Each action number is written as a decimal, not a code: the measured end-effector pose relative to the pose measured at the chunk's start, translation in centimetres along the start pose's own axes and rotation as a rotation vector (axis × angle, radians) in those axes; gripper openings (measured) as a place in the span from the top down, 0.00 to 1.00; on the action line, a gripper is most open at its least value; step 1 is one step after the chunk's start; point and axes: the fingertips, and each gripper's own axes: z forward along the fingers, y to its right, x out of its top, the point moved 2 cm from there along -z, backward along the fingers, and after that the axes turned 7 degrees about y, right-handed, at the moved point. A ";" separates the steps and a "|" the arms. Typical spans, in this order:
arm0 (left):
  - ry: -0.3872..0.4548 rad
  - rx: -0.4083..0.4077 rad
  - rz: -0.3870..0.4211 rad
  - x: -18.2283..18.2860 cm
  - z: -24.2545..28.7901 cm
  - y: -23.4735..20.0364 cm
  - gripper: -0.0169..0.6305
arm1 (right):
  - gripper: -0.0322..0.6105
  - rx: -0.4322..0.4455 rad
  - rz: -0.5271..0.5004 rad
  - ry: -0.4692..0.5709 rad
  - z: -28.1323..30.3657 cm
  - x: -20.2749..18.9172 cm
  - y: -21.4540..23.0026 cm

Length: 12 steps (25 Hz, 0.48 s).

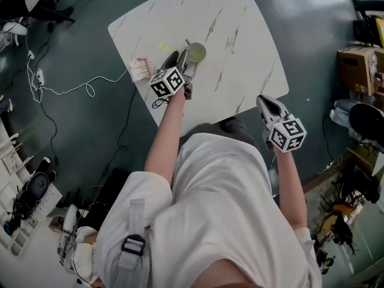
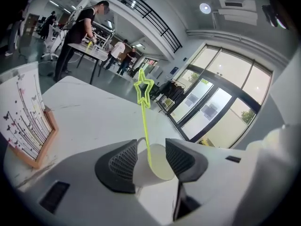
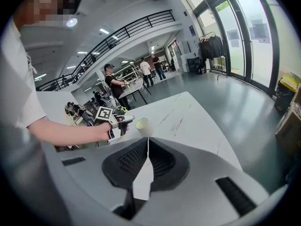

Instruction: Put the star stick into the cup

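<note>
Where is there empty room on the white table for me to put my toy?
The right half and far side of the white marbled table are bare, beyond the pale cup. The near left edge is crowded: that cup holding the yellow-green star stick, the open left gripper at it, and a wooden-framed picture card.

The left arm (image 1: 163,138), bare below a short white sleeve, stretches forward and slightly inward. Its left hand-held gripper (image 1: 185,60) points away from the body, jaws standing wide apart. The right arm (image 1: 291,191) is drawn in closer, and the right hand-held gripper (image 1: 264,102) has its jaws closed tip to tip.
</note>
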 end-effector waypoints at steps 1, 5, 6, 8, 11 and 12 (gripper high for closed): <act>-0.004 0.011 -0.004 -0.2 -0.1 -0.3 0.69 | 0.91 0.002 -0.003 -0.001 0.1 0.0 -0.1; 0.006 0.026 -0.010 -0.1 -1.1 -0.7 0.69 | 0.91 0.008 -0.014 0.001 0.2 0.2 -0.2; 0.008 0.021 -0.006 0.0 -1.5 -0.5 0.69 | 0.91 0.010 -0.016 0.002 0.2 0.2 -0.3; 0.011 0.007 0.004 0.2 -2.1 0.0 0.70 | 0.91 0.018 -0.020 0.005 0.3 0.4 -0.4; 0.004 -0.001 0.028 0.0 -2.9 0.4 0.70 | 0.91 0.040 -0.036 0.012 0.6 0.7 -0.7; 0.000 0.002 0.036 -0.2 -3.2 0.5 0.70 | 0.91 0.050 -0.043 0.014 0.6 0.7 -0.9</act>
